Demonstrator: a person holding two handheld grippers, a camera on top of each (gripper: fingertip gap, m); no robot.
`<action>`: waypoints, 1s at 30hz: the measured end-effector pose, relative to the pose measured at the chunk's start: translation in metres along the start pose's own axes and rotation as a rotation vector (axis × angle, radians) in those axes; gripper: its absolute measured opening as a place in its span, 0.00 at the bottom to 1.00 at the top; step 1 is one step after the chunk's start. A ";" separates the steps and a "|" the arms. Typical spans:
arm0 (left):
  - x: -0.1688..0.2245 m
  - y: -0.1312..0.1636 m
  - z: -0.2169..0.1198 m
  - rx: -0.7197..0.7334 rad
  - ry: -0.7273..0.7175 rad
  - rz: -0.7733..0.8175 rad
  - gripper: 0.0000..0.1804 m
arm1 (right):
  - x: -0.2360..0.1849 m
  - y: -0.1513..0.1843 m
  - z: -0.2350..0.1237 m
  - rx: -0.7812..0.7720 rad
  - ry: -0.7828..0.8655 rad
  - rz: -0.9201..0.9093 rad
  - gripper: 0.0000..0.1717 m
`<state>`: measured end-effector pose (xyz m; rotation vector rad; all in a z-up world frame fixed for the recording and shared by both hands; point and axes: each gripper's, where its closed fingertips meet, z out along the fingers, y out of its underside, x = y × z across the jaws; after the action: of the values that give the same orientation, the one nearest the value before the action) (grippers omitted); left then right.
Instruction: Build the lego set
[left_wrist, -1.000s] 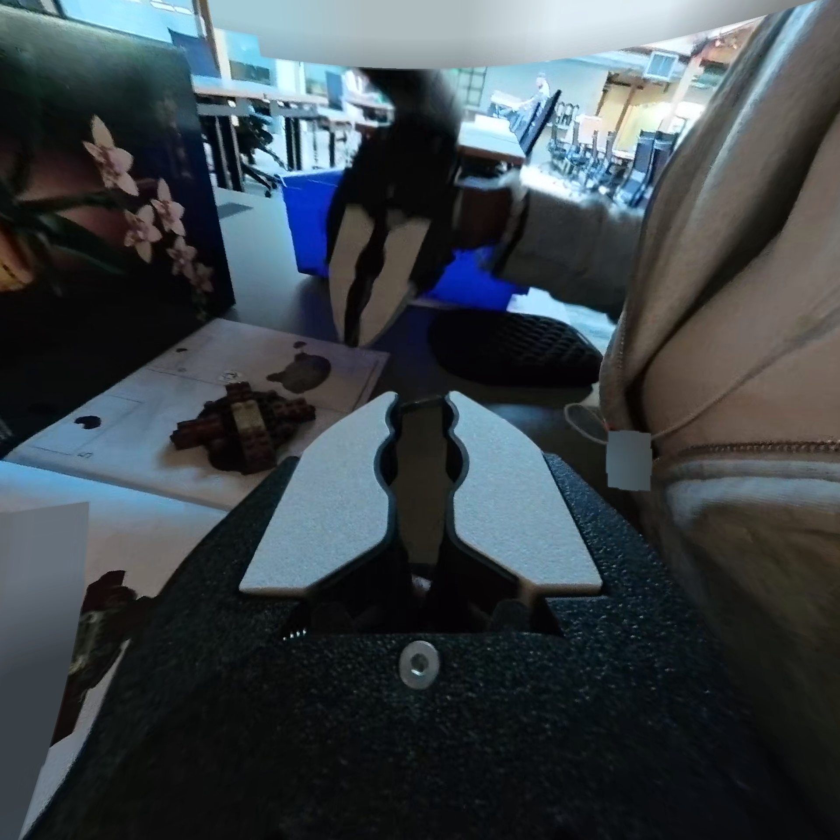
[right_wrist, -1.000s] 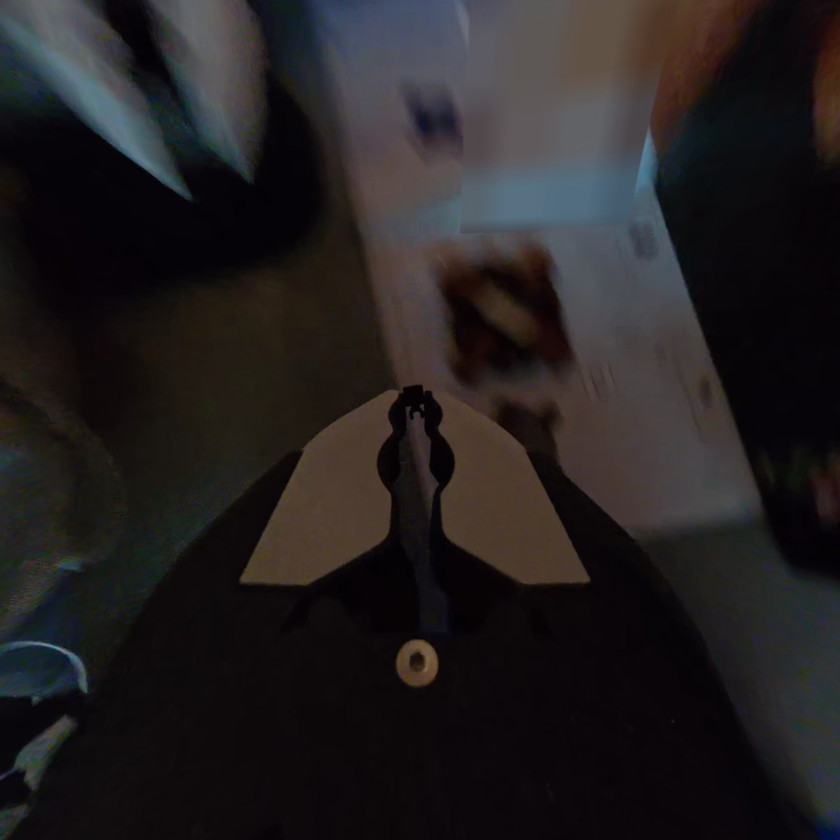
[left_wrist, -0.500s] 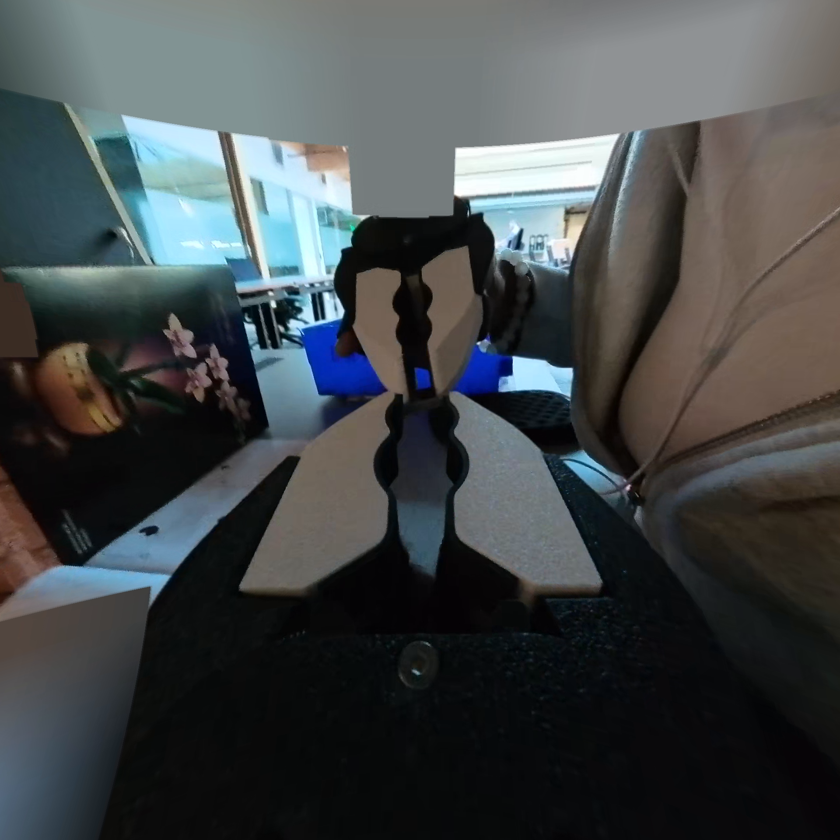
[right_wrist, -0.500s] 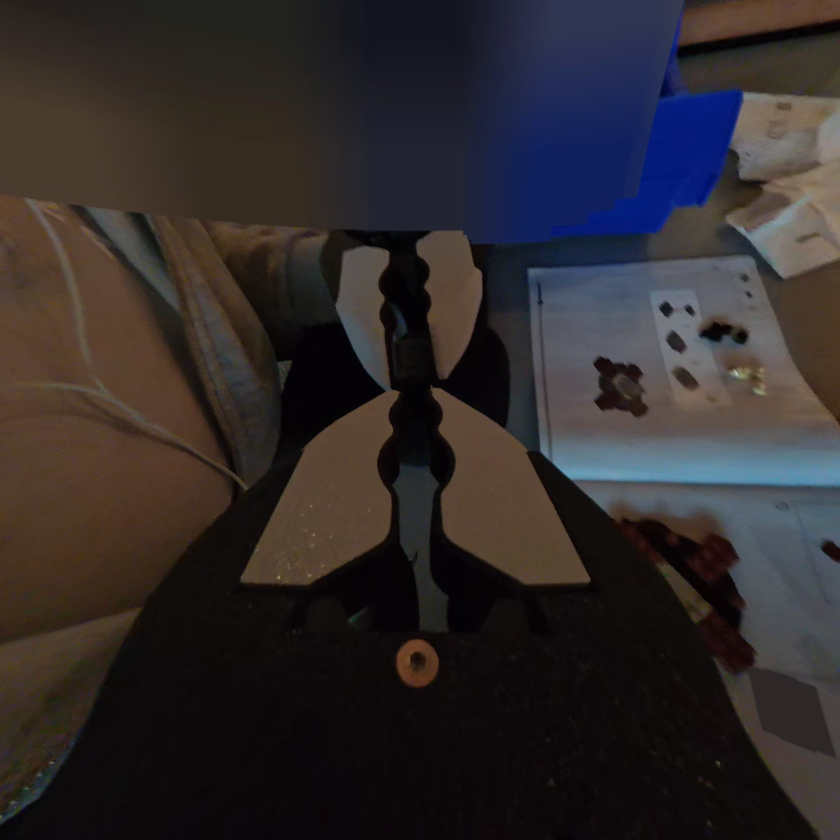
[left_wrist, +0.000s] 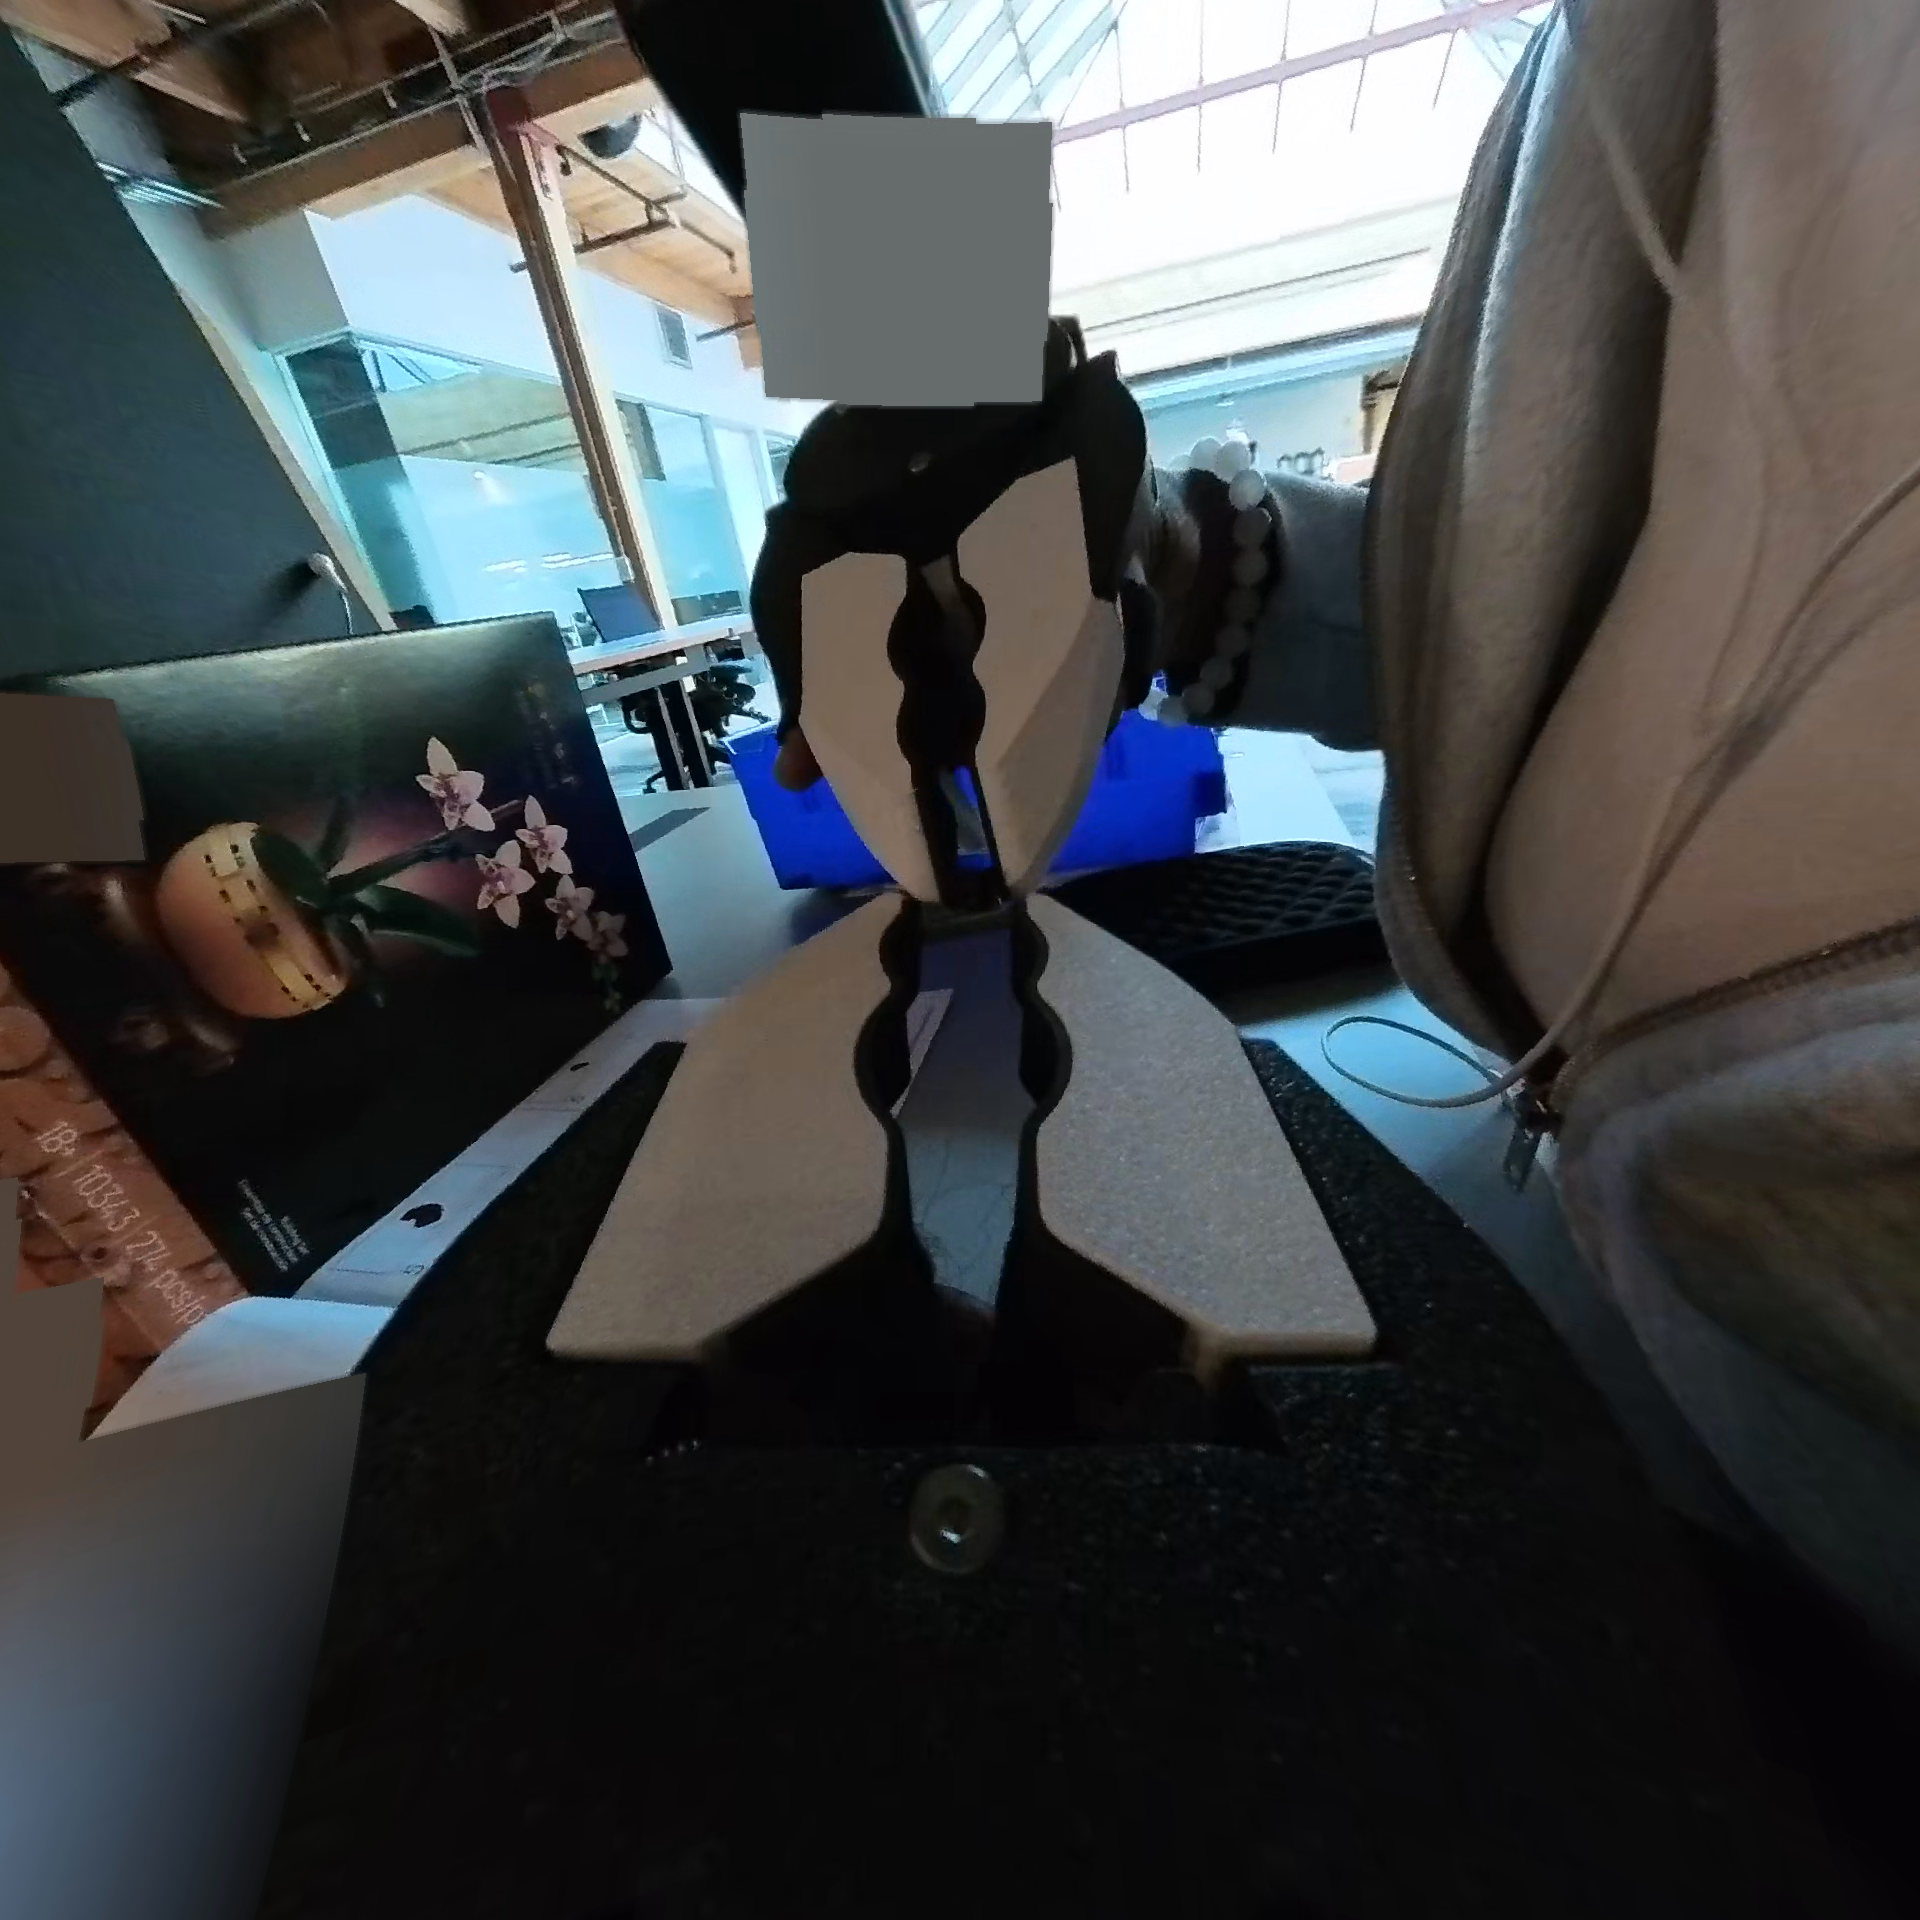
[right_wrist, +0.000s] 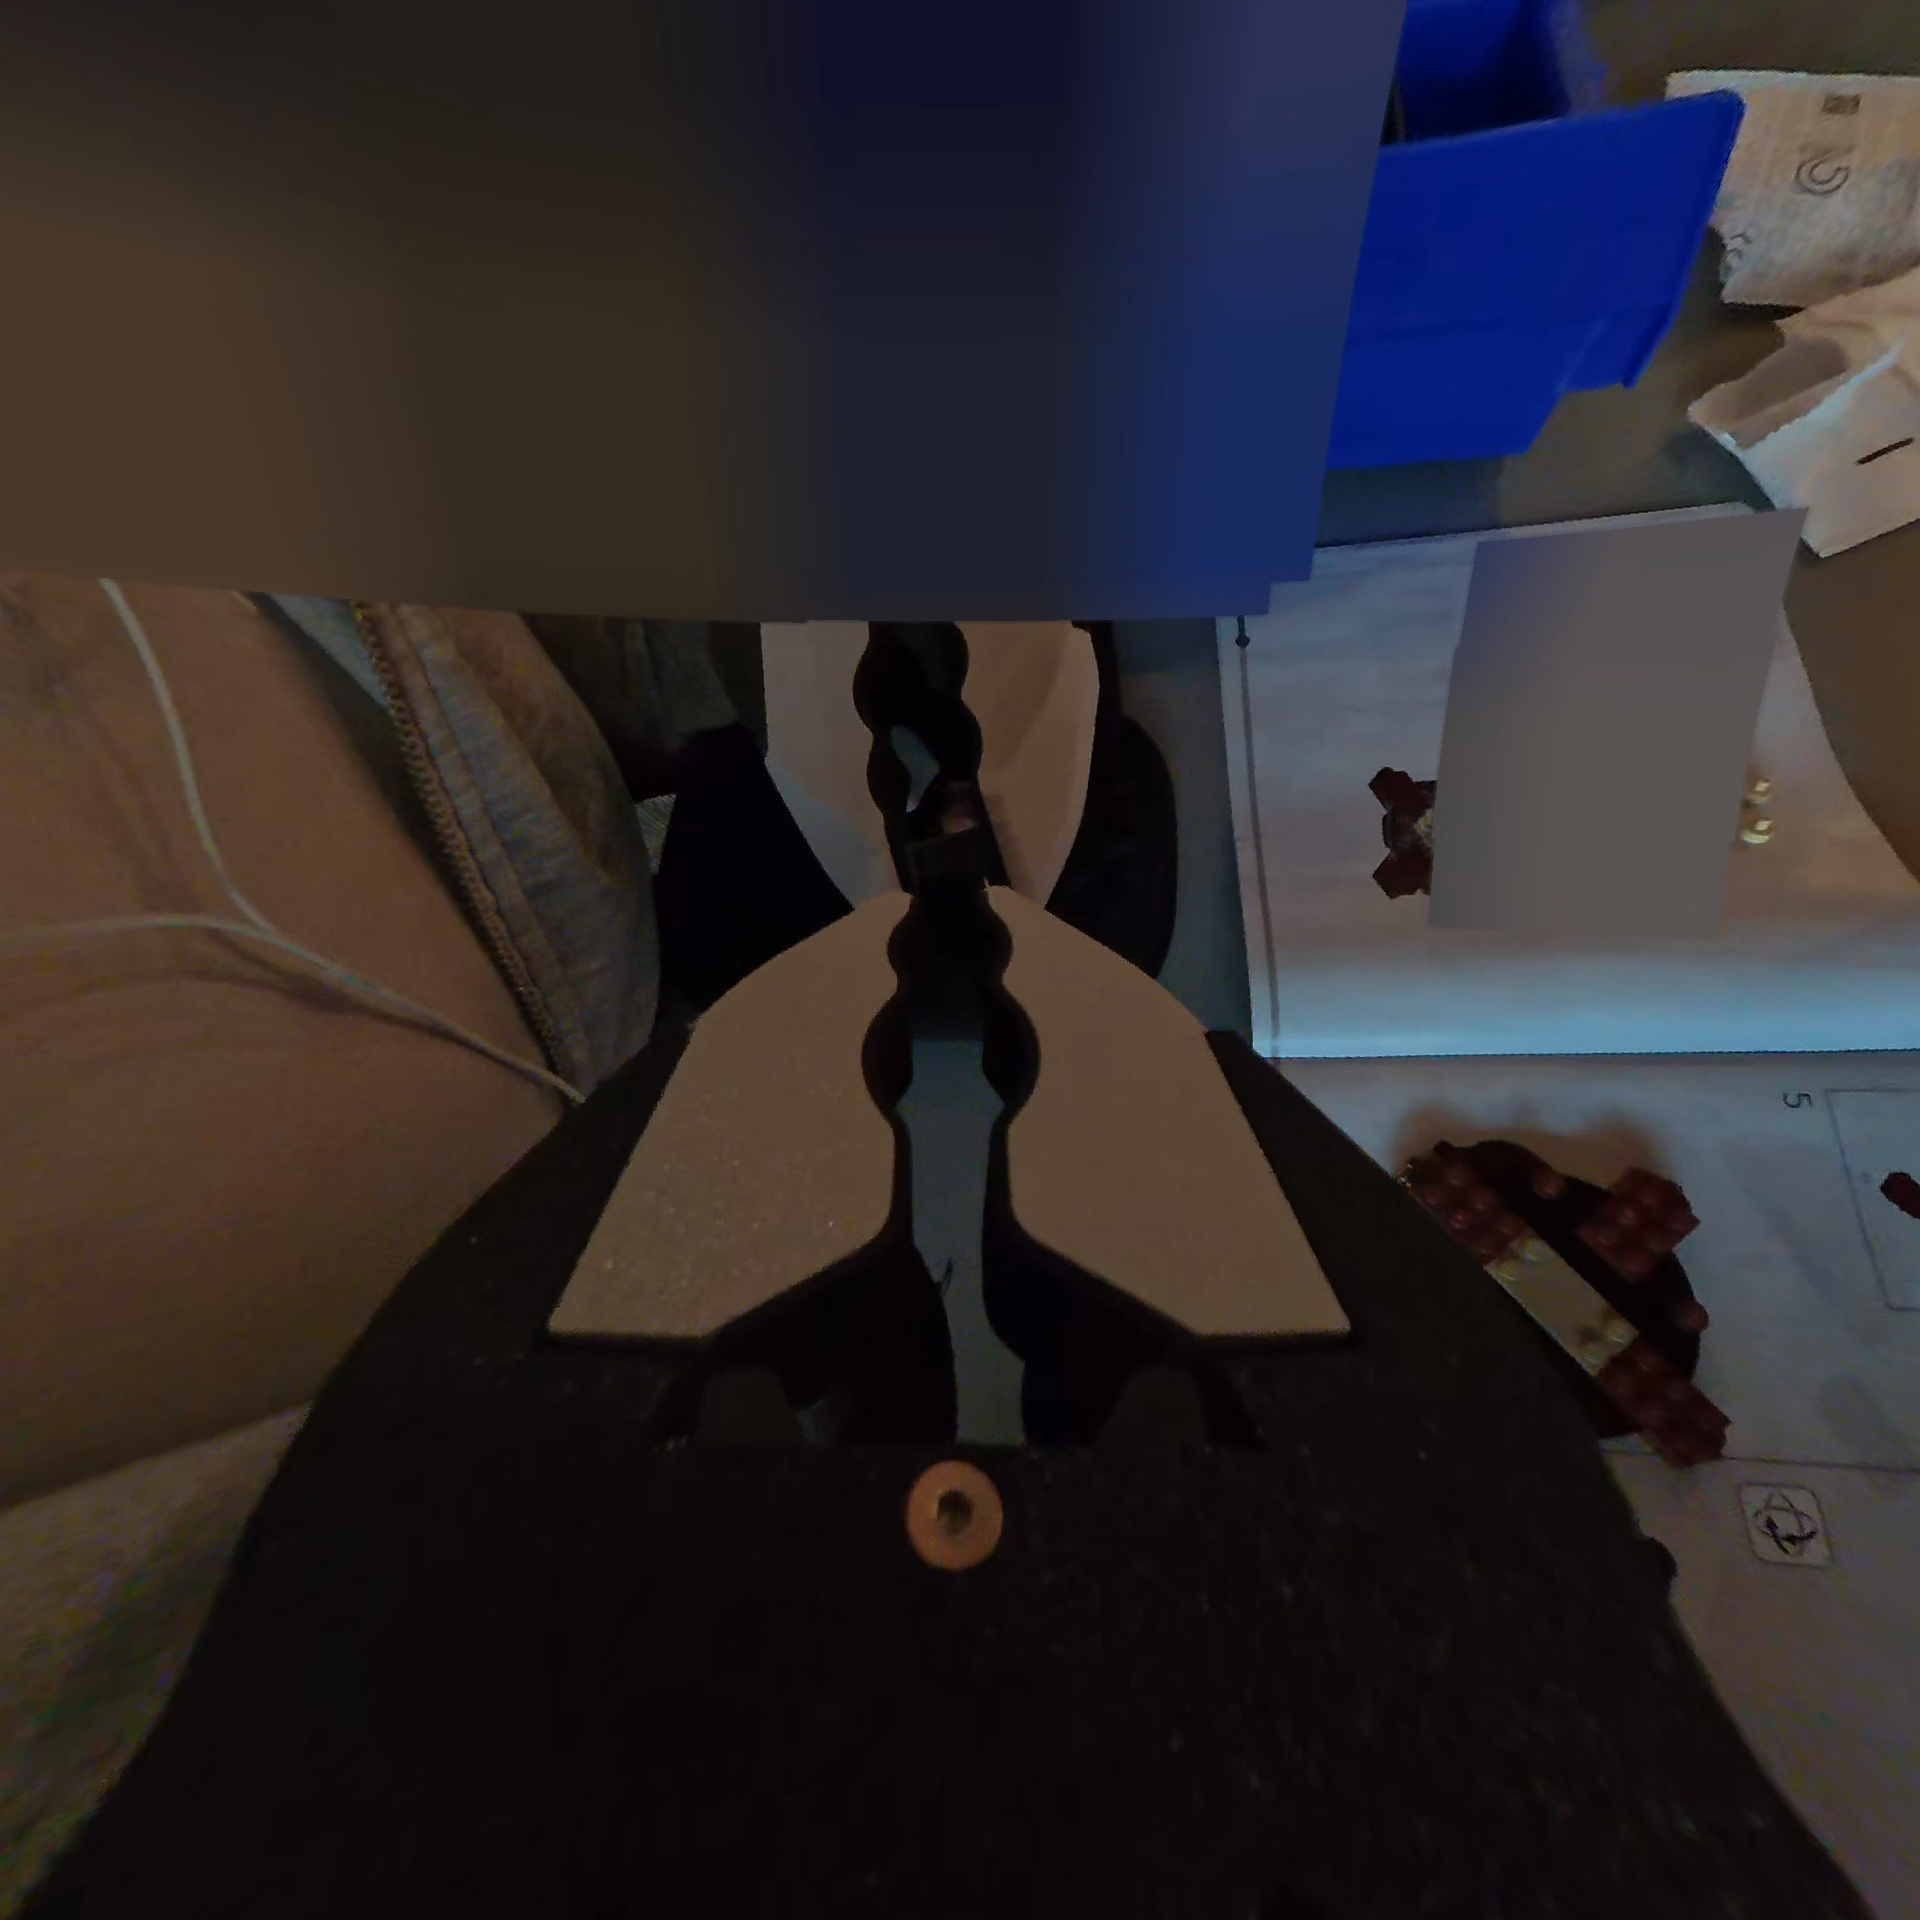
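Note:
My two grippers are raised in front of a person's beige hooded top (left_wrist: 1662, 727) and meet tip to tip. My left gripper (left_wrist: 961, 920) is shut on a small dark grey brick (left_wrist: 964, 914) at its very tips; this brick also shows in the right wrist view (right_wrist: 940, 860). My right gripper (right_wrist: 943, 906) faces it, nearly shut on a small black piece whose shape I cannot make out. In the left wrist view the right gripper (left_wrist: 966, 878) points down, and its tips touch the dark brick.
A dark box with a pink orchid picture (left_wrist: 343, 914) stands at the left. A blue bin (right_wrist: 1507, 291) and a black mesh pad (left_wrist: 1247, 914) lie behind. A dark red and tan brick assembly (right_wrist: 1558, 1278) lies on a printed instruction sheet (right_wrist: 1351, 987). Crumpled white paper (right_wrist: 1849, 208) is at the far right. The tips of both grippers are at nearly the same place.
A second ago my grippers were apart, the left low over the sheet. Both rose and came together tip to tip. Since half a second ago they tilted up a little; both grasps held.

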<state>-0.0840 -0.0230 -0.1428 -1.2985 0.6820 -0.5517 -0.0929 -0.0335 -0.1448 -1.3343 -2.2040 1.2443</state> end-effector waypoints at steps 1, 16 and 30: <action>0.000 0.000 0.000 0.000 0.001 -0.001 0.09 | 0.000 0.000 0.000 -0.003 0.001 -0.001 0.03; -0.005 -0.004 -0.001 0.031 -0.035 -0.001 0.09 | 0.000 -0.005 -0.001 0.004 0.024 0.035 0.06; -0.021 -0.011 -0.006 0.092 -0.117 -0.064 0.09 | -0.002 -0.018 0.001 0.049 0.071 0.016 0.24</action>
<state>-0.1022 -0.0143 -0.1294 -1.2590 0.5144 -0.5479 -0.1032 -0.0398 -0.1309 -1.3580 -2.1058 1.2287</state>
